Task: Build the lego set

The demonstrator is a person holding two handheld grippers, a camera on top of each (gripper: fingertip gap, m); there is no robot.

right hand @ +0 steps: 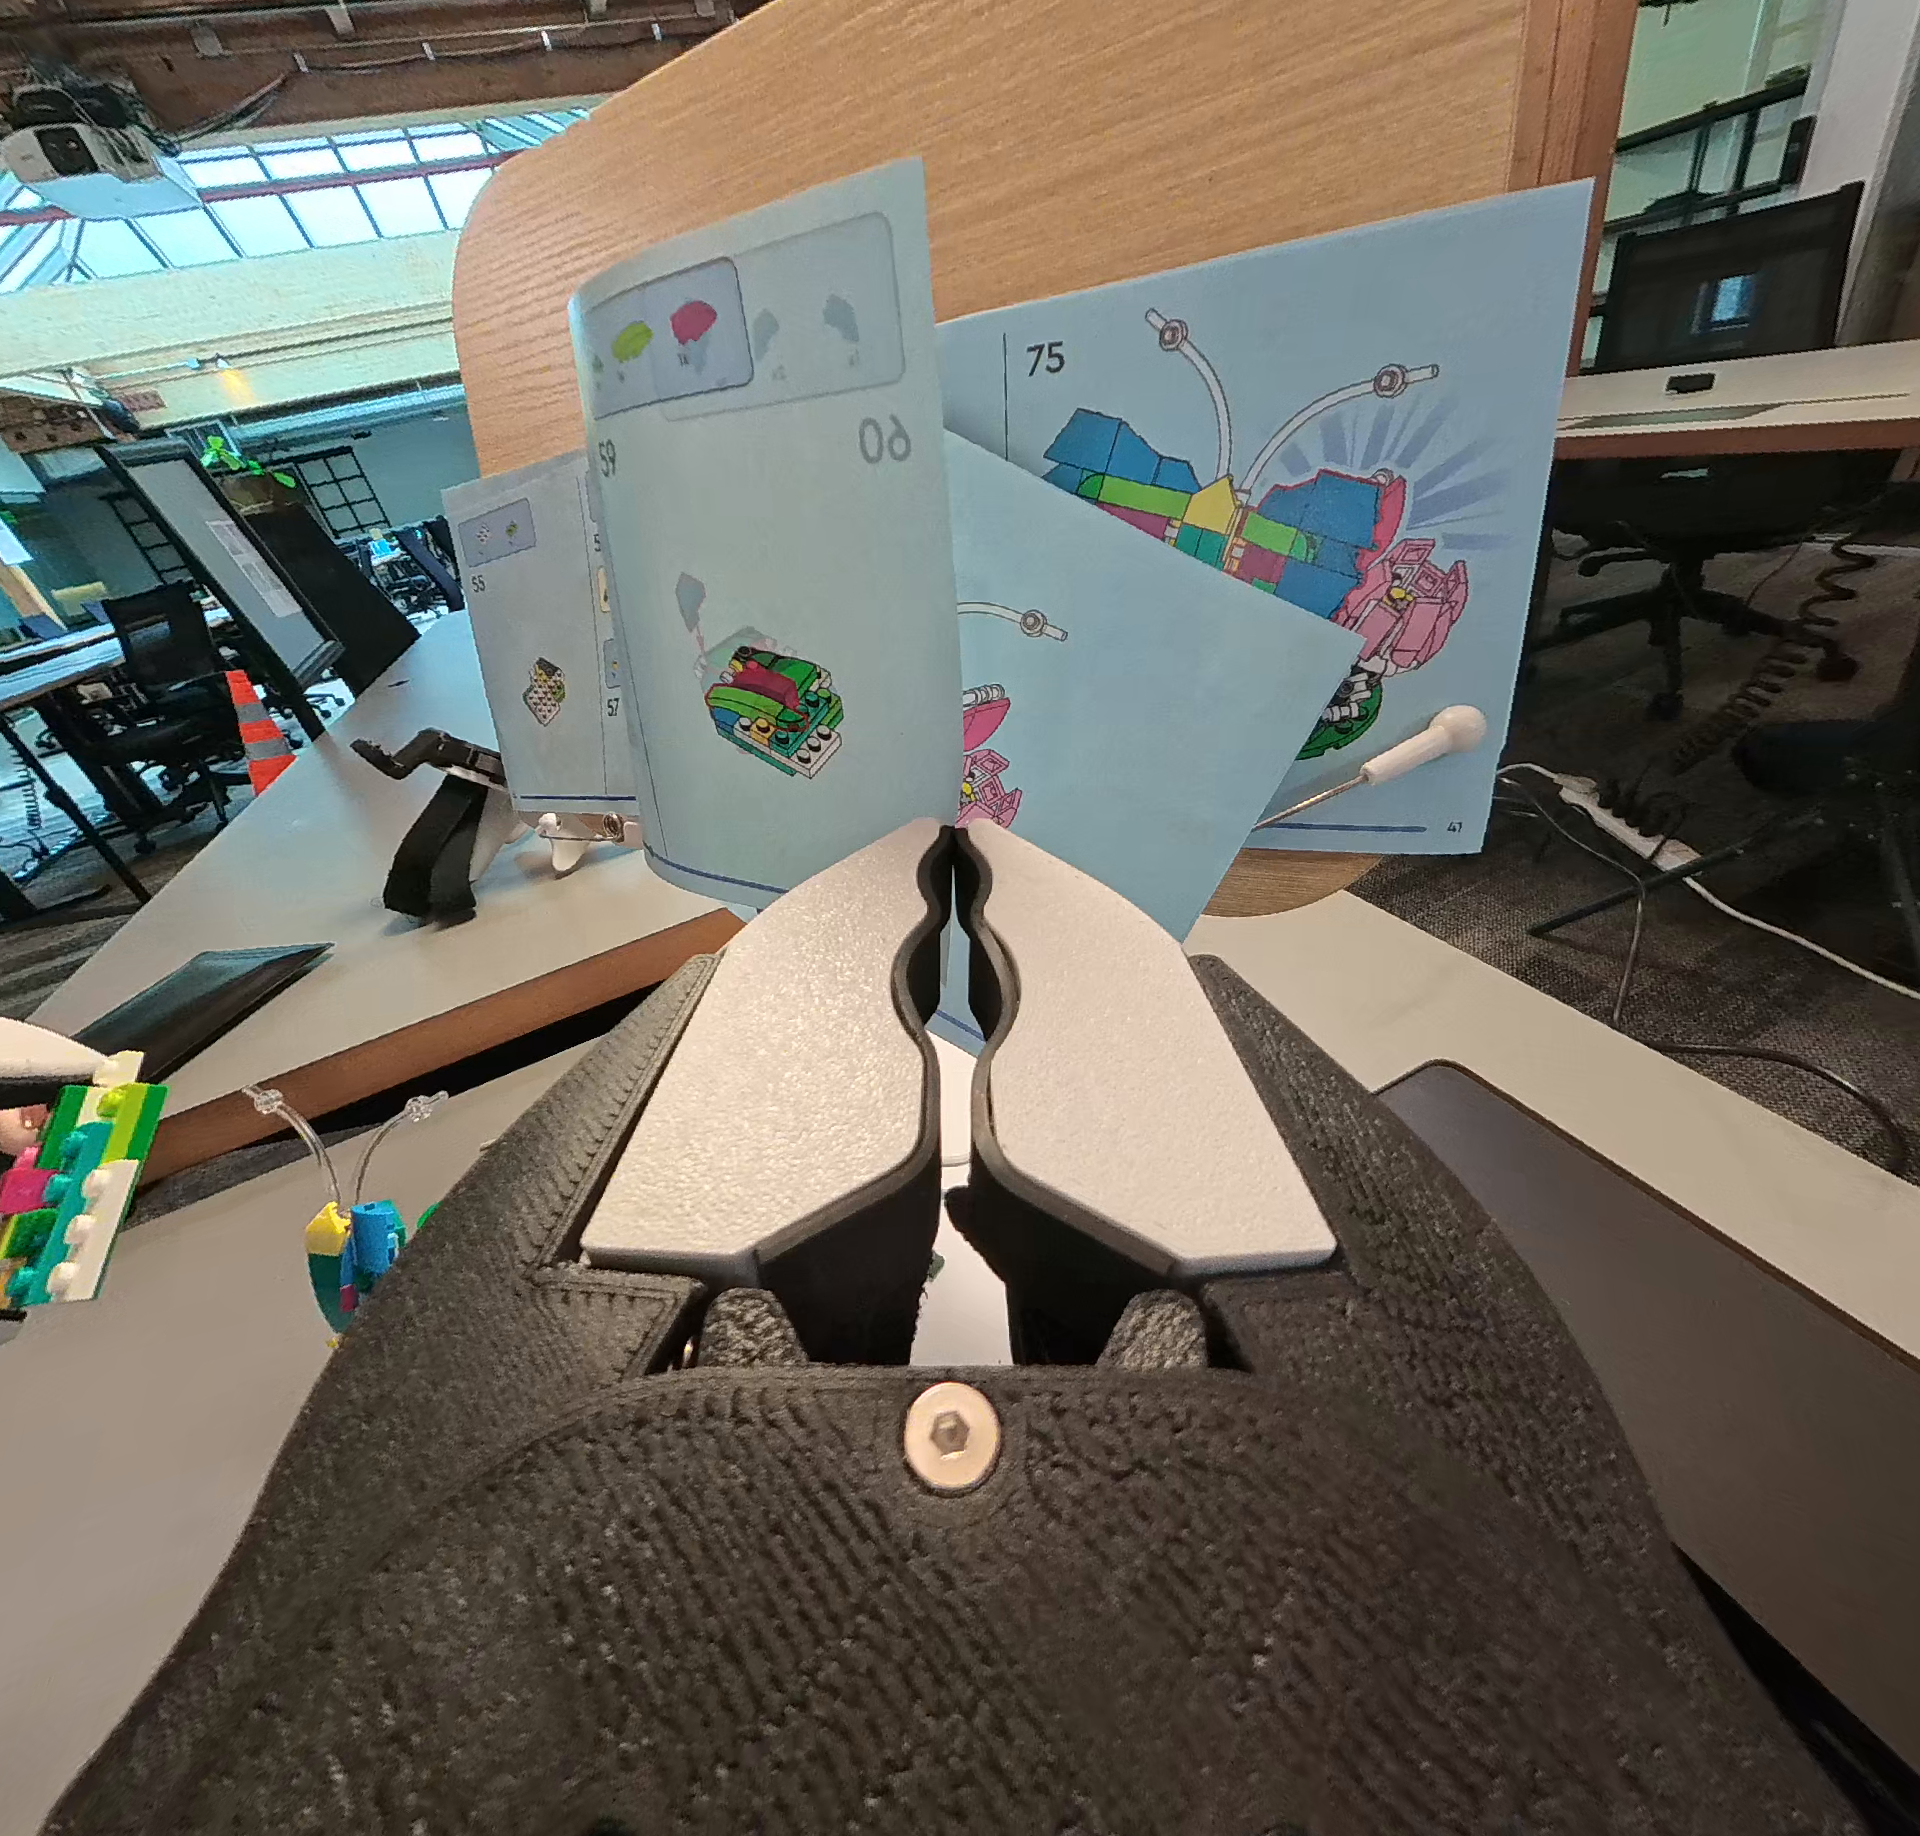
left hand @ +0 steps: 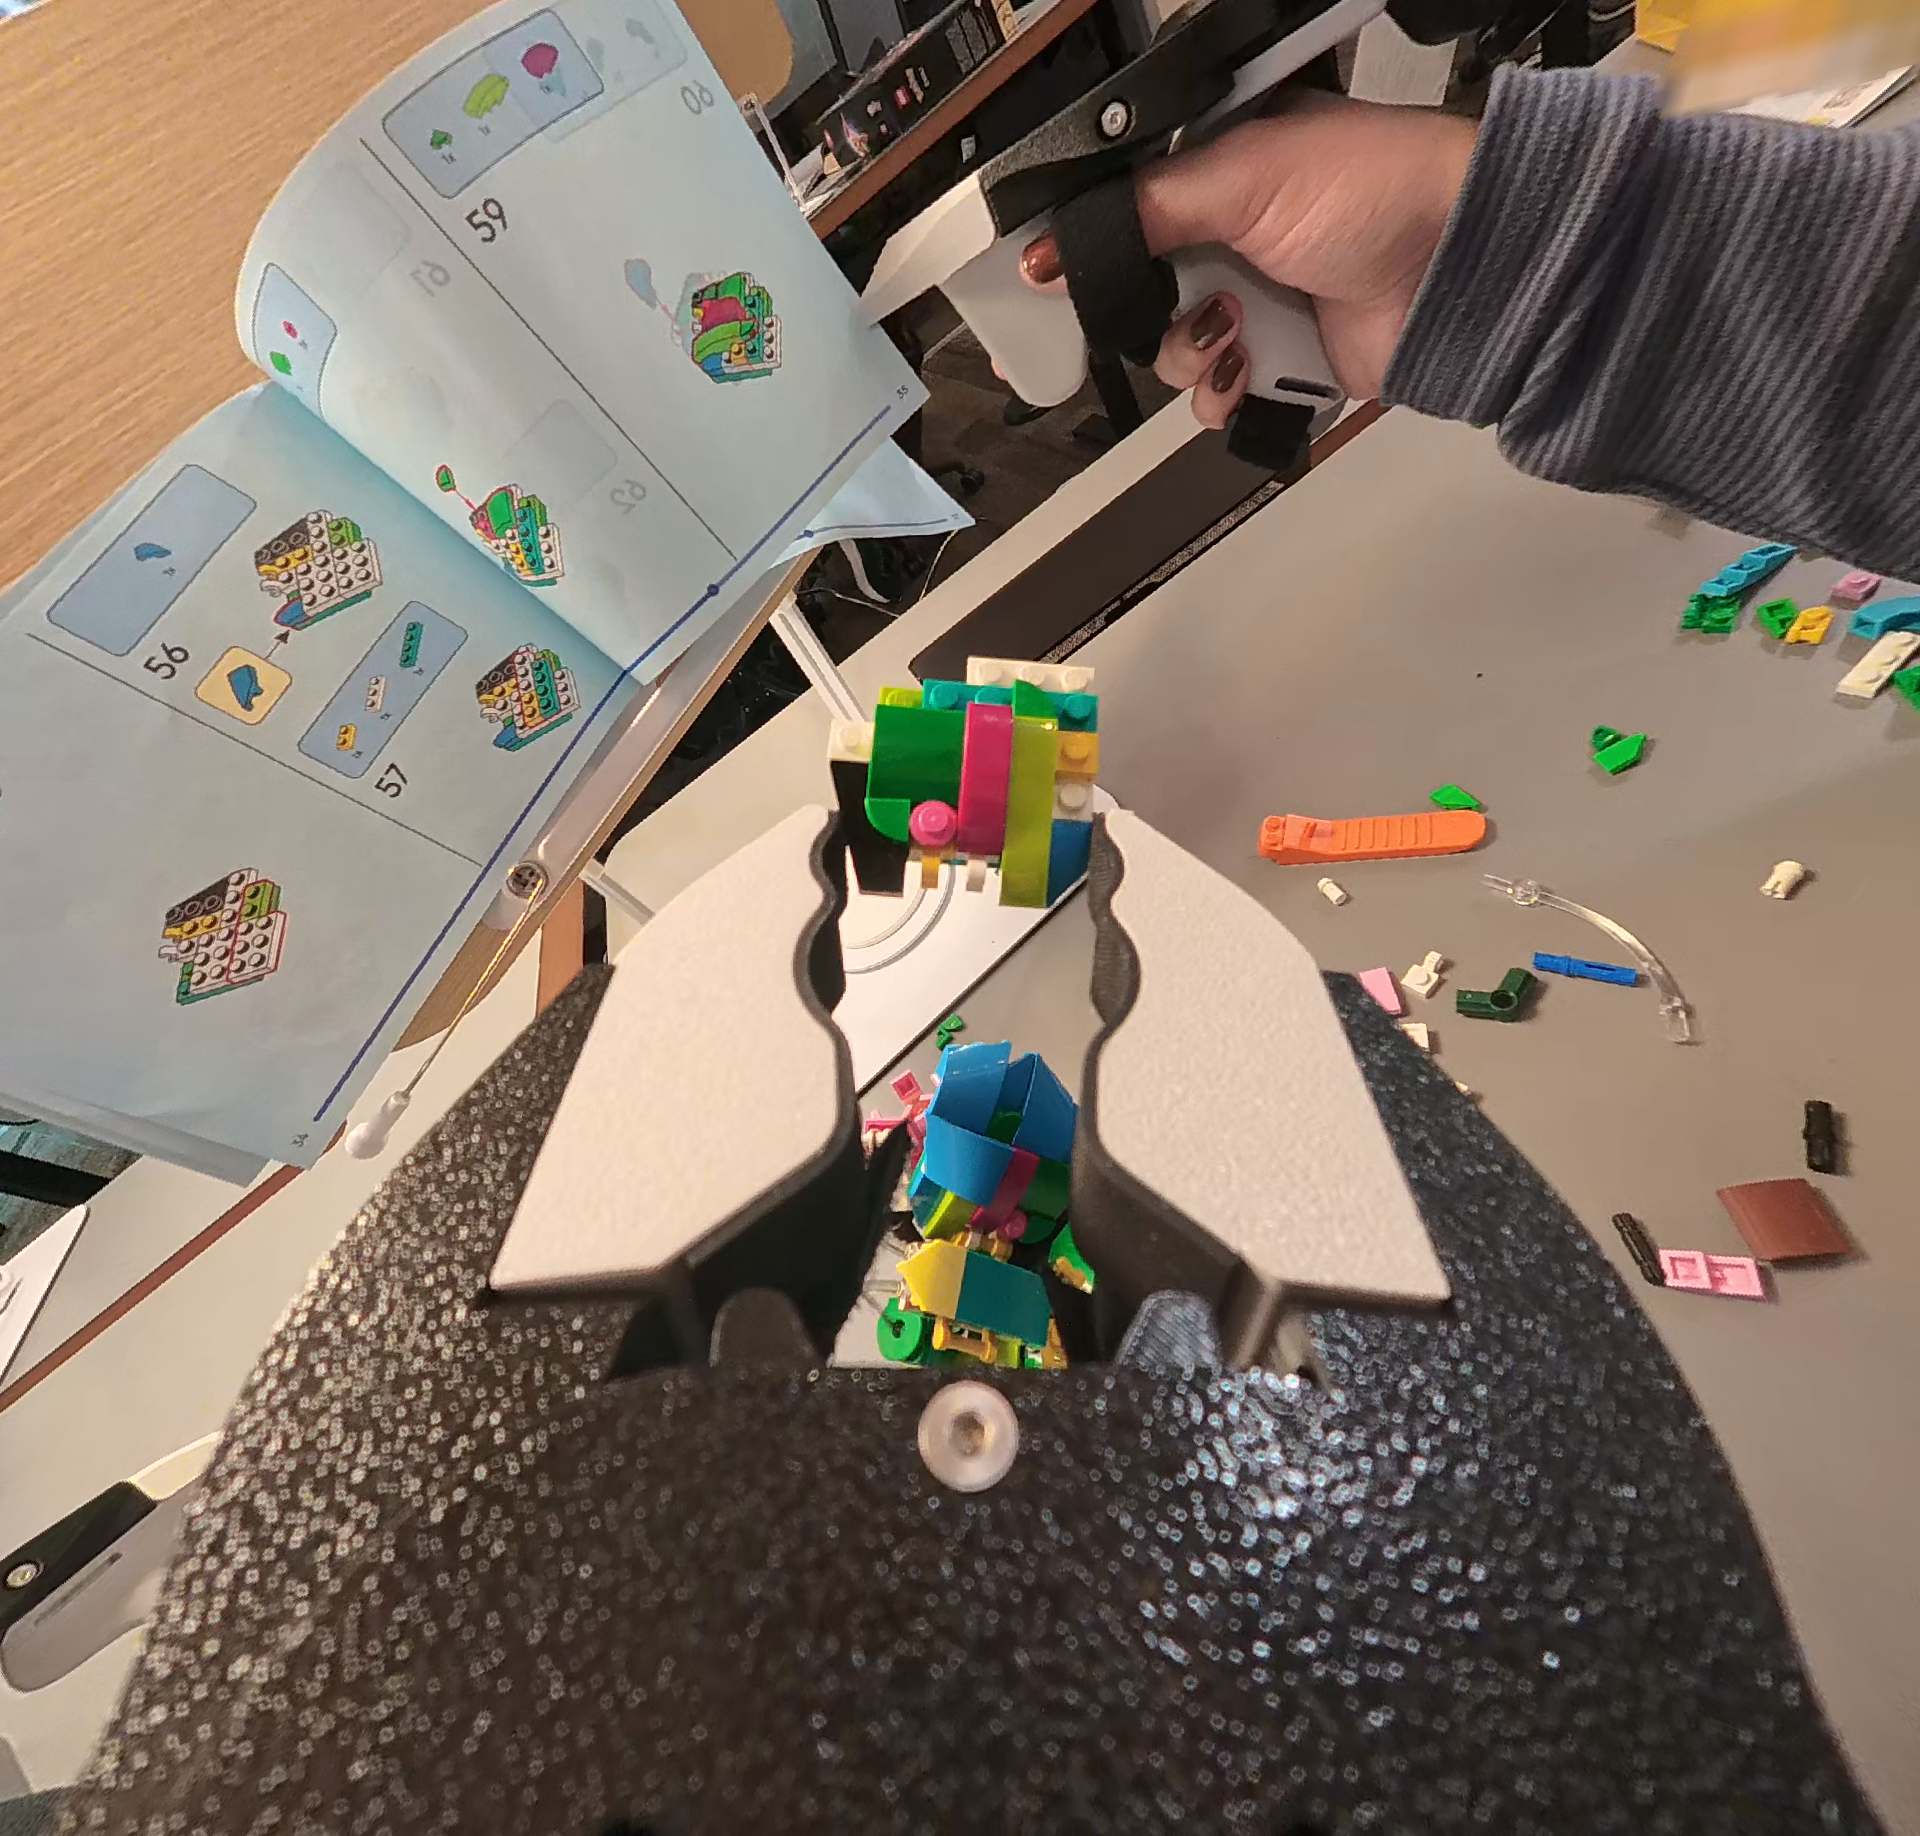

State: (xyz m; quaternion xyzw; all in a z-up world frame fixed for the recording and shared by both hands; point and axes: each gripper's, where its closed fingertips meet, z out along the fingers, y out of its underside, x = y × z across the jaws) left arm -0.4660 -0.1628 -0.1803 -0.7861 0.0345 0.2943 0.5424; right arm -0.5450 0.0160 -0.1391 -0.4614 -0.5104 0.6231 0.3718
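My left gripper is shut on a small lego sub-assembly of green, magenta, lime, teal and white bricks, held above the grey table. It also shows at the left edge of the right wrist view. A built blue, teal and yellow part lies on the table under my left fingers, and shows with clear antennae in the right wrist view. My right gripper is shut on the edge of a page of the light blue instruction booklet, which stands open against a wooden board. A hand holds that gripper.
Loose pieces lie on the table's right: an orange brick separator, a clear curved piece, a blue pin, a pink plate, a brown tile. A spare gripper lies at the back left. A black mat lies on the right. One gripper's finger ends stand about 20 cm off the other's. The pink plate is about 20 cm from my left fingertips and 35 cm from my right.
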